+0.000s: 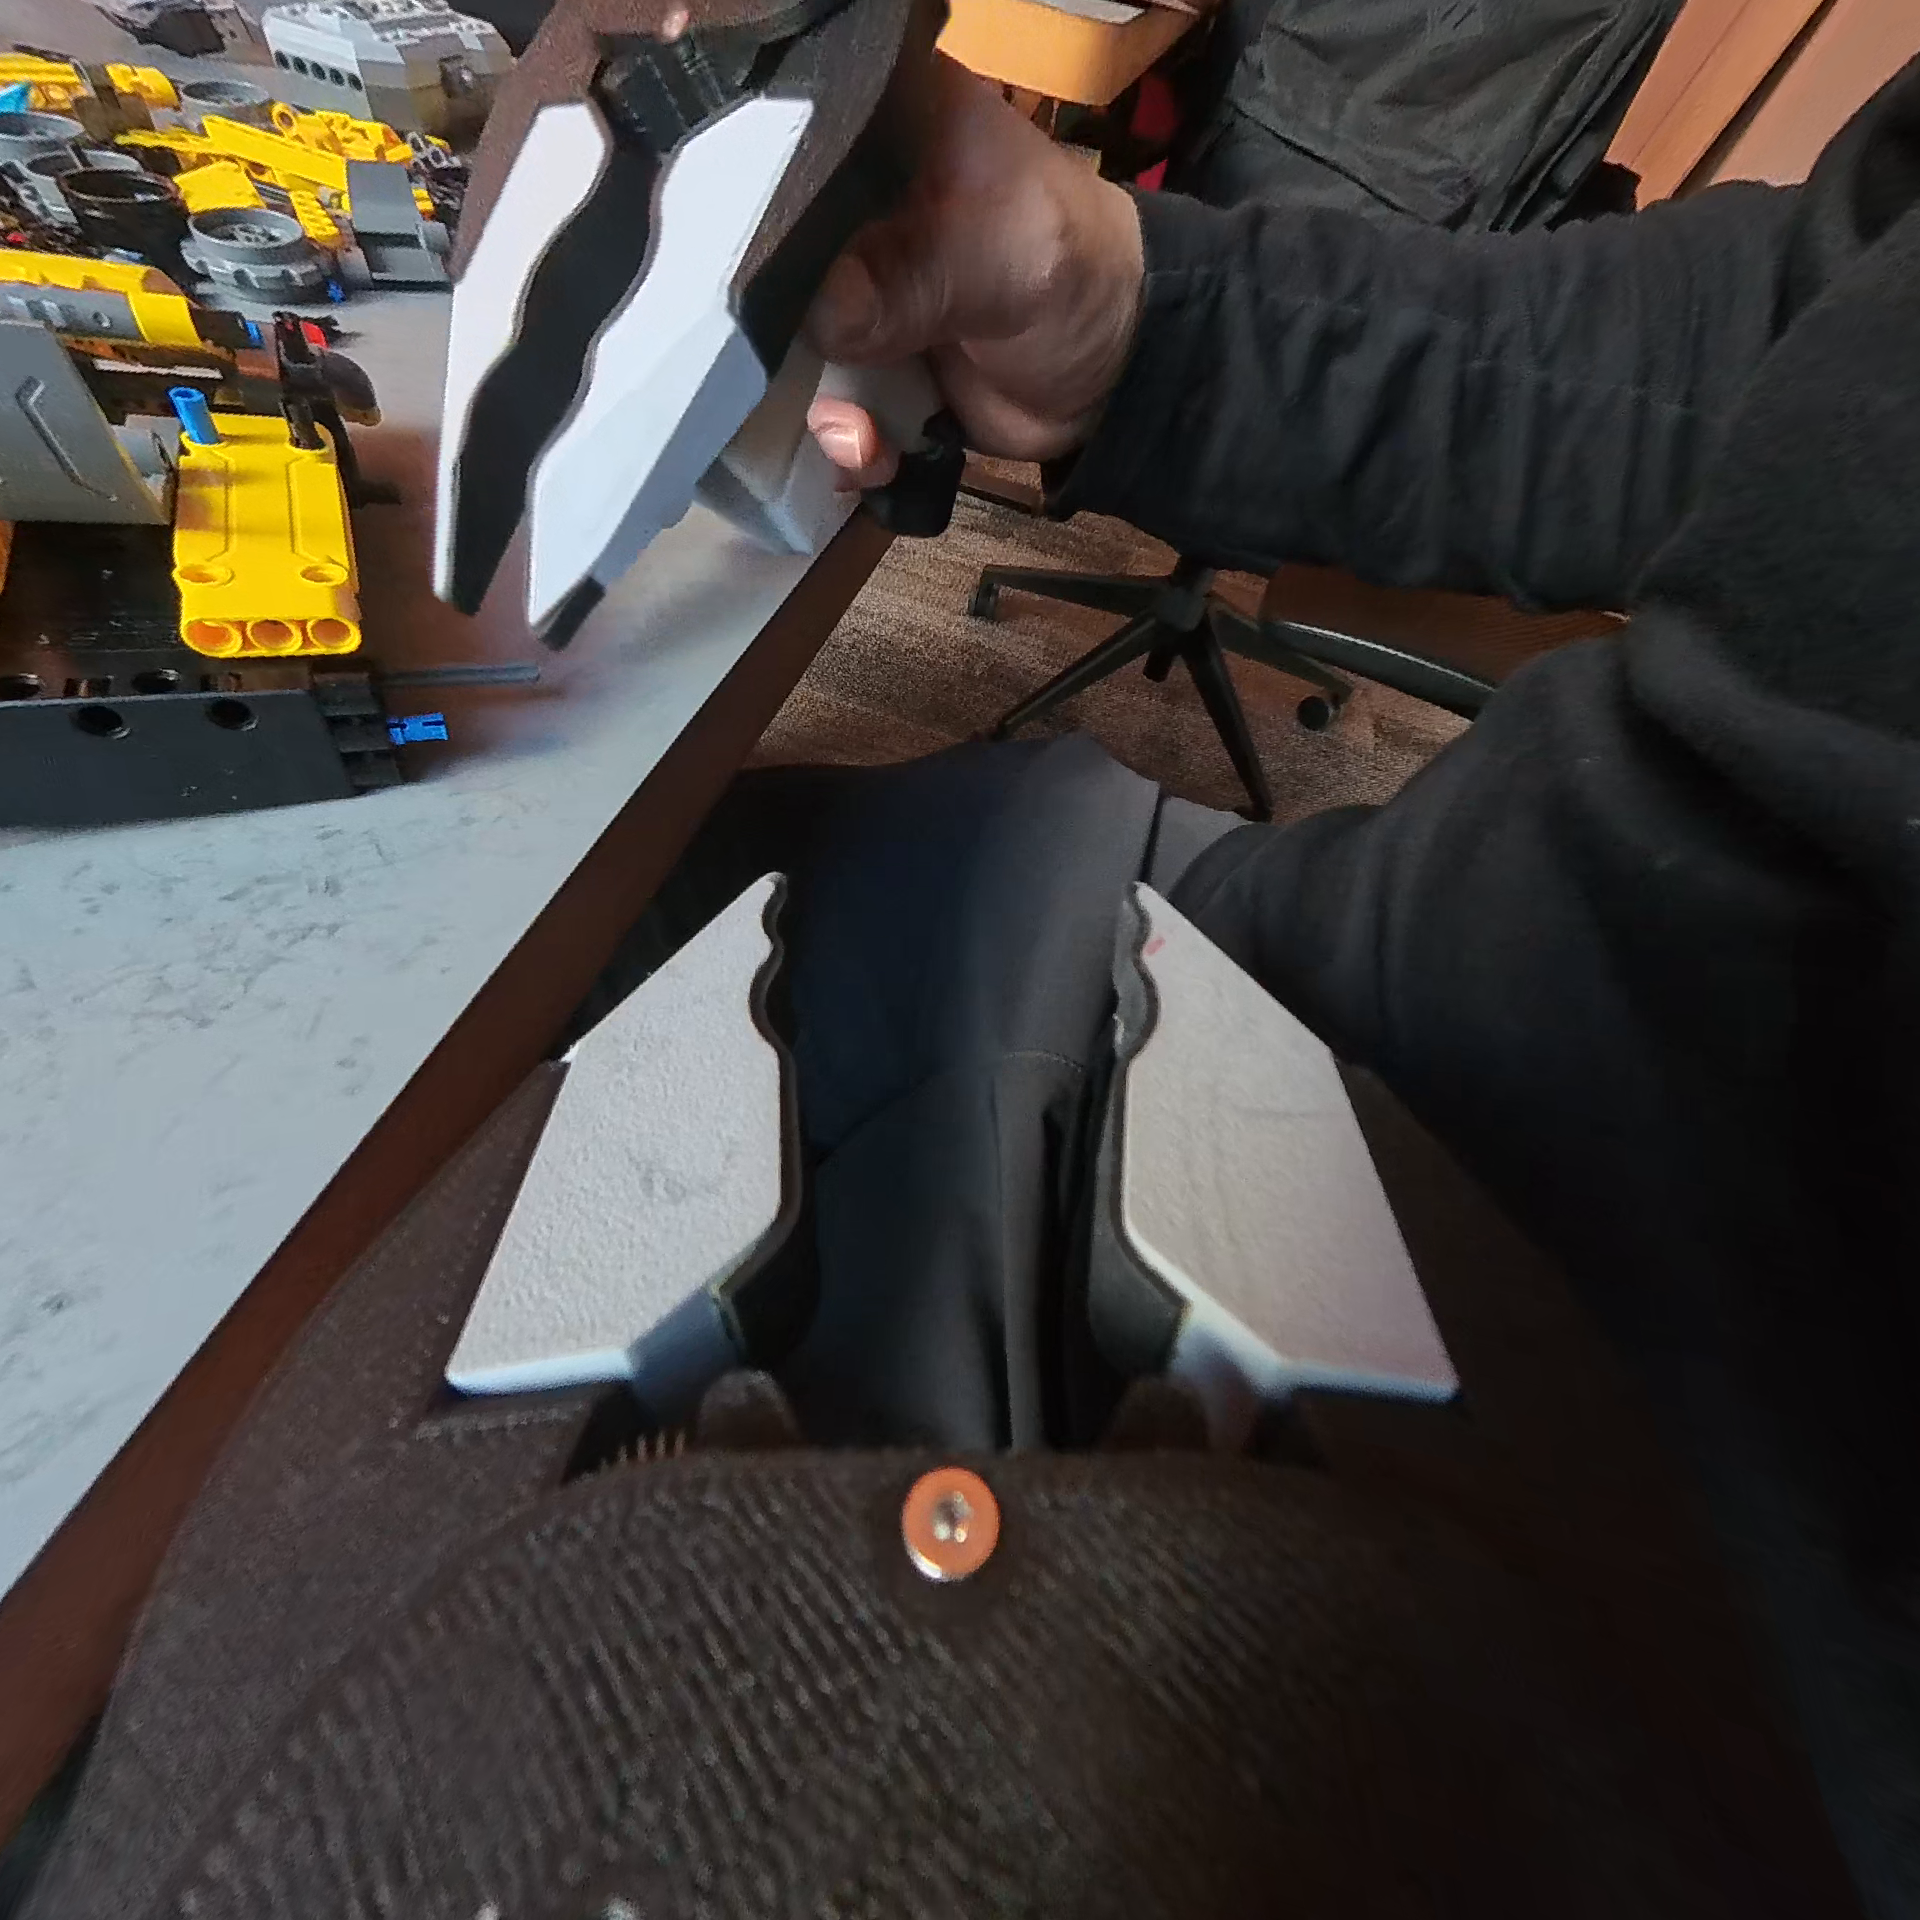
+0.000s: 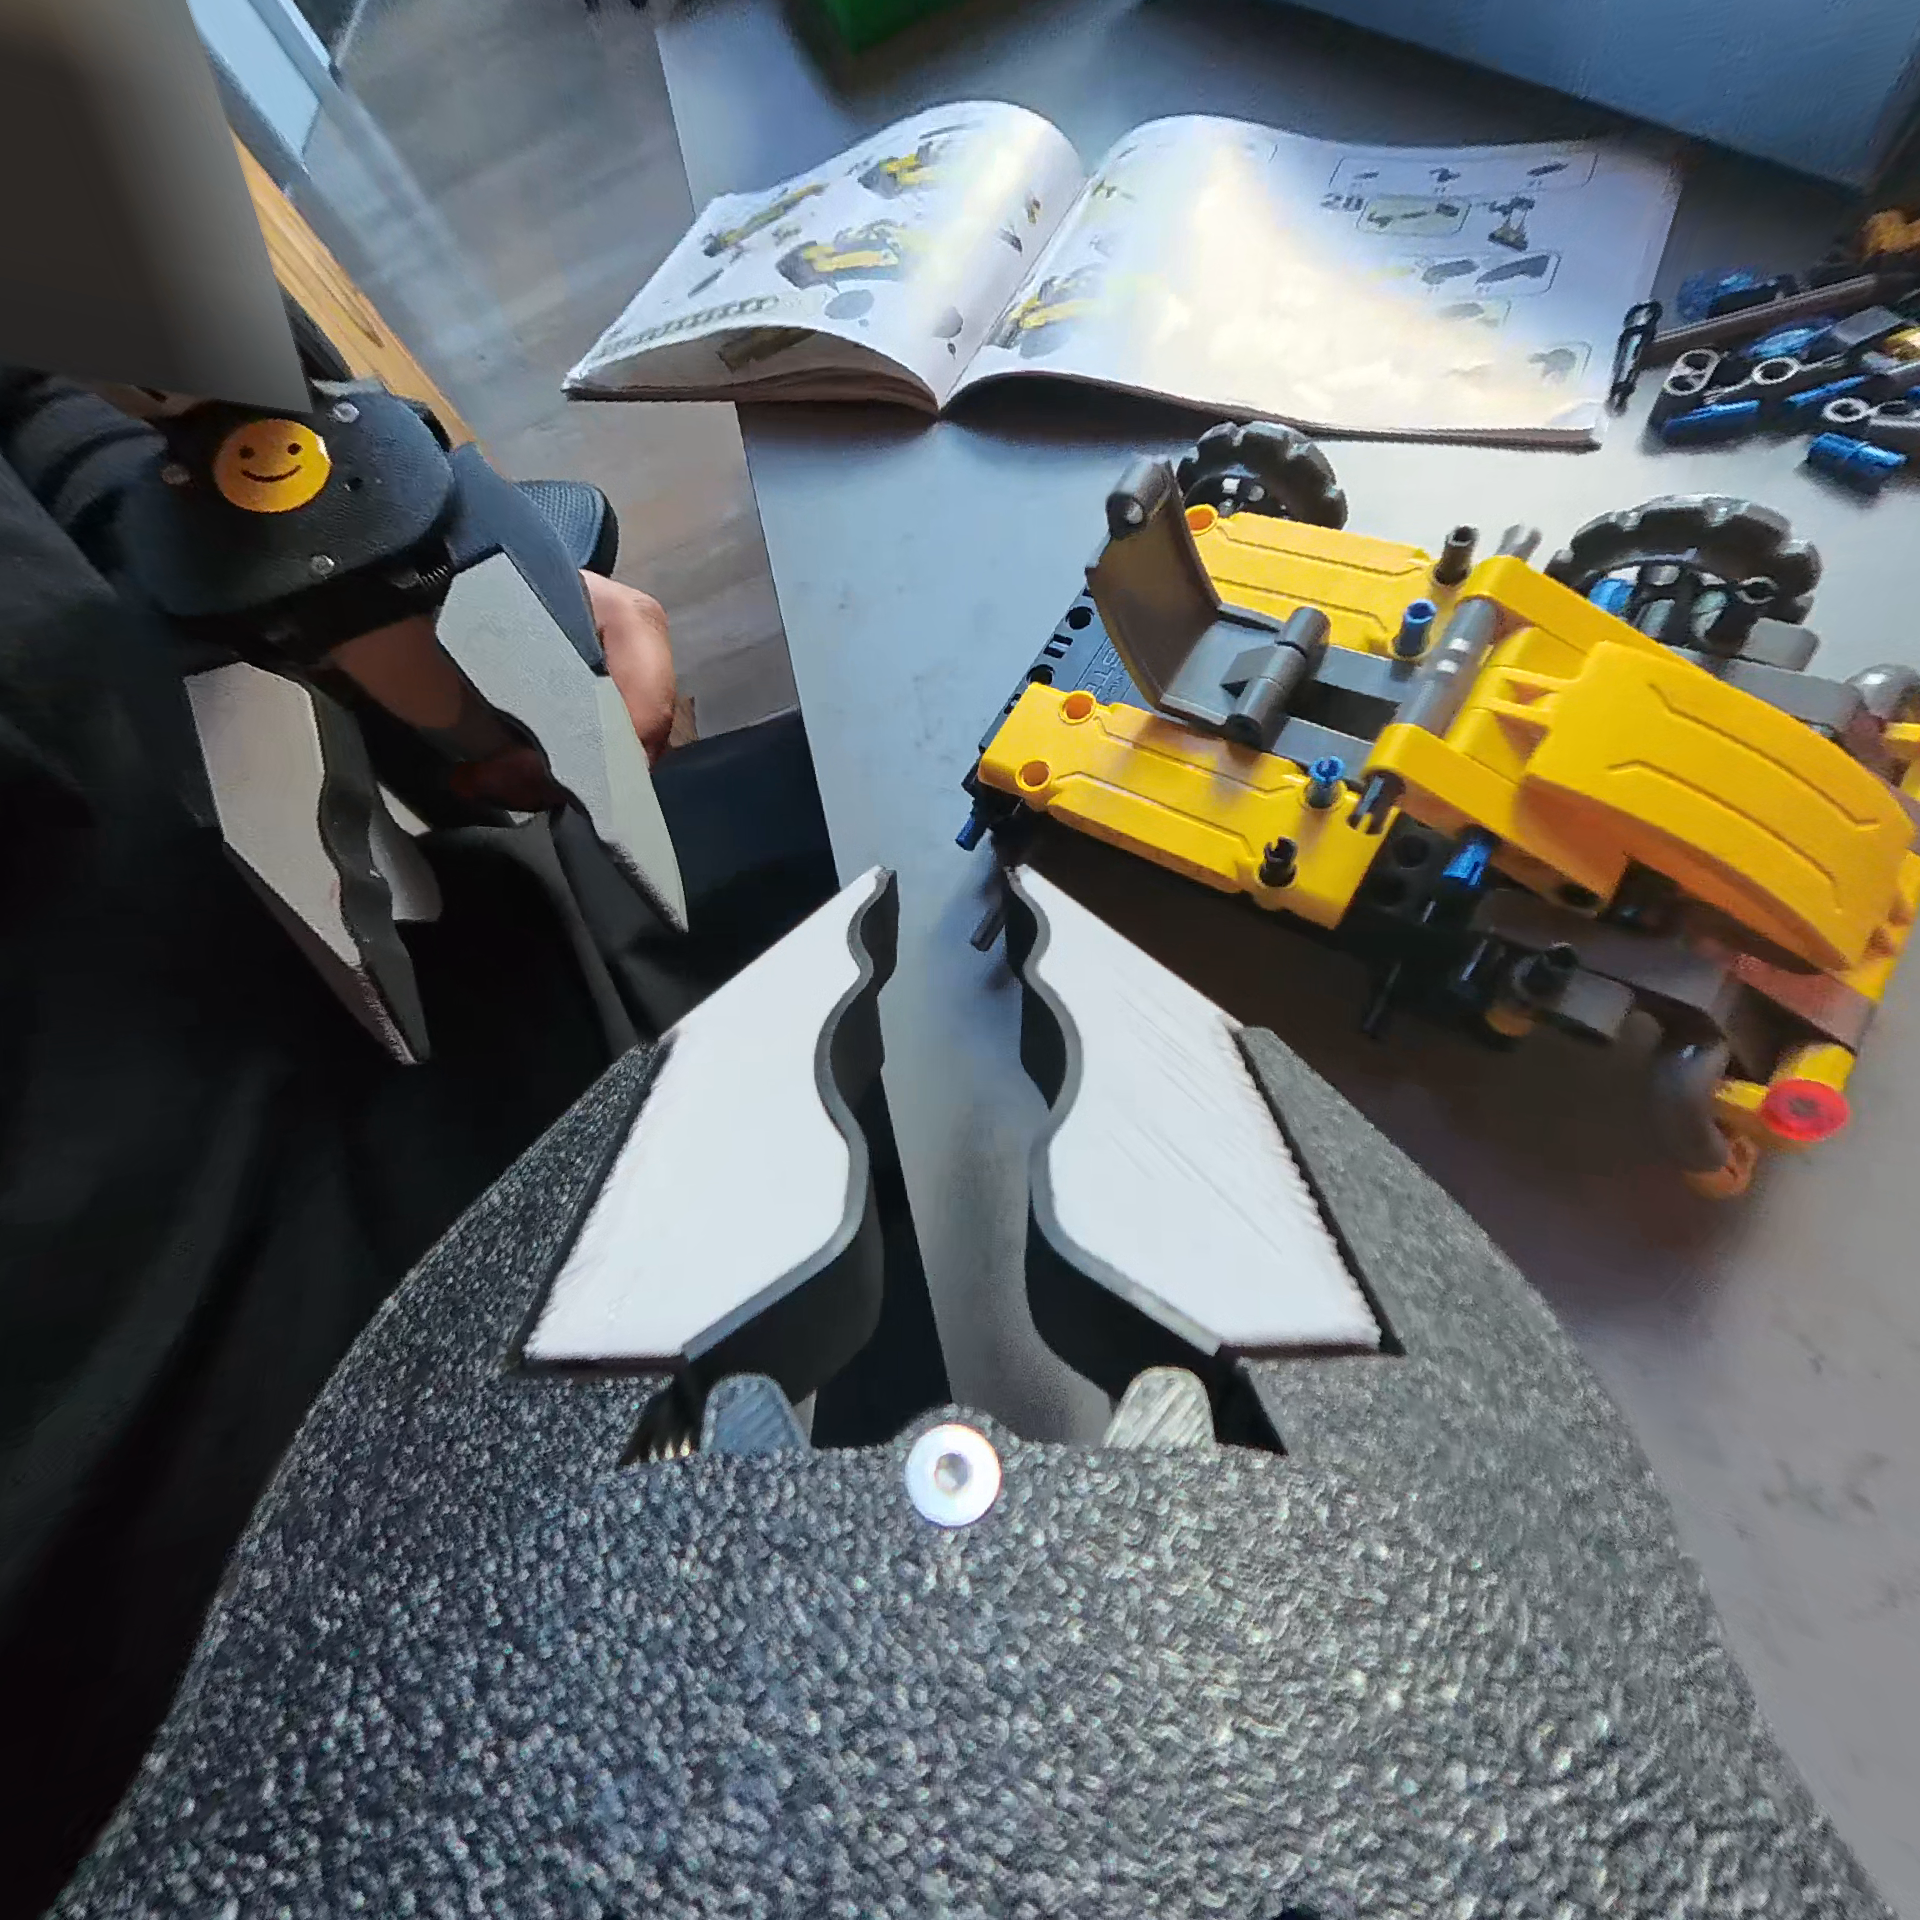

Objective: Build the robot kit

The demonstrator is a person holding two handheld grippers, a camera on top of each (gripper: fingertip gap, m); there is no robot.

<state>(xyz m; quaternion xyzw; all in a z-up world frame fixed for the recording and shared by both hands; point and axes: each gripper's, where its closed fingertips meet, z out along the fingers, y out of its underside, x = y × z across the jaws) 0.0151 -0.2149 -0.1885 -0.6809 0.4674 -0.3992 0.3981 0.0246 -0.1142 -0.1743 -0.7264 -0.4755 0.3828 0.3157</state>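
A yellow and black brick-built vehicle [image 2: 1455, 790] with grey wheels lies on the grey table [image 2: 1351, 1403]. My right gripper [image 2: 951, 878] hovers over the table just left of the vehicle's near corner, its jaws a narrow gap apart and empty. It also shows in the left wrist view [image 1: 509, 618], held by a hand [image 1: 987, 281] beside the vehicle's yellow panel [image 1: 265, 540]. My left gripper [image 1: 956, 888] is wide open and empty, off the table edge over the person's dark trousers. It also shows in the right wrist view [image 2: 540, 982].
An open instruction booklet [image 2: 1122, 270] lies at the back of the table. Loose blue and black parts [image 2: 1787, 384] lie at the far right, and more yellow and grey parts [image 1: 208, 187] beyond the vehicle. An office chair base [image 1: 1174, 644] stands on the floor.
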